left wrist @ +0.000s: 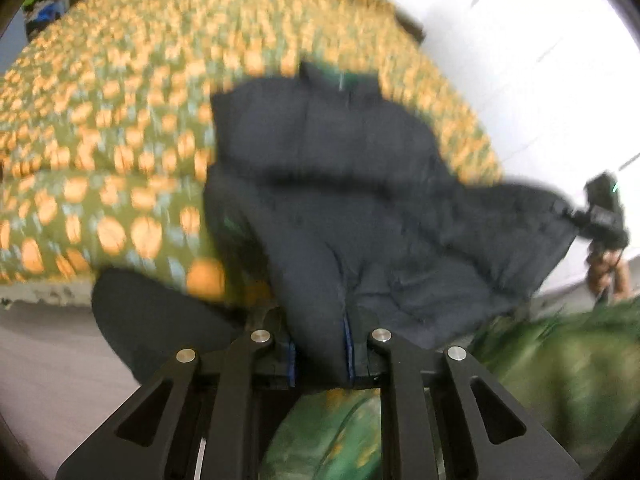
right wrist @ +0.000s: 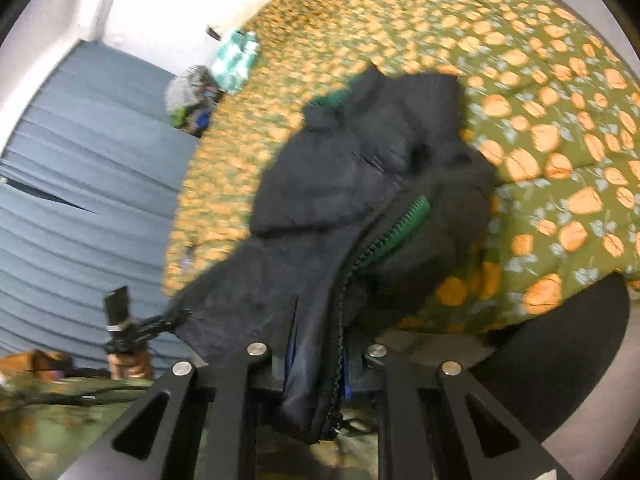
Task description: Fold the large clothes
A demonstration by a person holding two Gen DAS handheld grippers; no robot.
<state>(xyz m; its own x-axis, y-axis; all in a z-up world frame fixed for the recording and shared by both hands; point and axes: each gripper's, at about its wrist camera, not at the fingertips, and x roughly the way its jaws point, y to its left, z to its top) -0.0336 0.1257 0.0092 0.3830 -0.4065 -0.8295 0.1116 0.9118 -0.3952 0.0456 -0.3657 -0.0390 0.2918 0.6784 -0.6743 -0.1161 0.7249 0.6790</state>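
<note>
A dark navy padded jacket (left wrist: 320, 152) lies on a bed with a green and orange bedspread (left wrist: 100, 120), collar at the far end. Its near hem hangs lifted off the bed between both grippers. My left gripper (left wrist: 320, 356) is shut on a fold of the hem. At the right edge of that view my right gripper (left wrist: 560, 210) pinches the hem's other corner. In the right wrist view the jacket (right wrist: 360, 168) shows green lining (right wrist: 404, 220) along its zipper, and my right gripper (right wrist: 316, 376) is shut on the hem by the zipper. My left gripper (right wrist: 176, 316) holds the far corner.
A pile of clothes (right wrist: 200, 96) sits at the bed's far end beside a blue pleated curtain (right wrist: 80, 160). A dark round object (right wrist: 560, 360) lies below the bed's near edge. The person's green patterned garment (left wrist: 560, 380) fills the lower right. A white wall (left wrist: 520, 40) runs along the bed.
</note>
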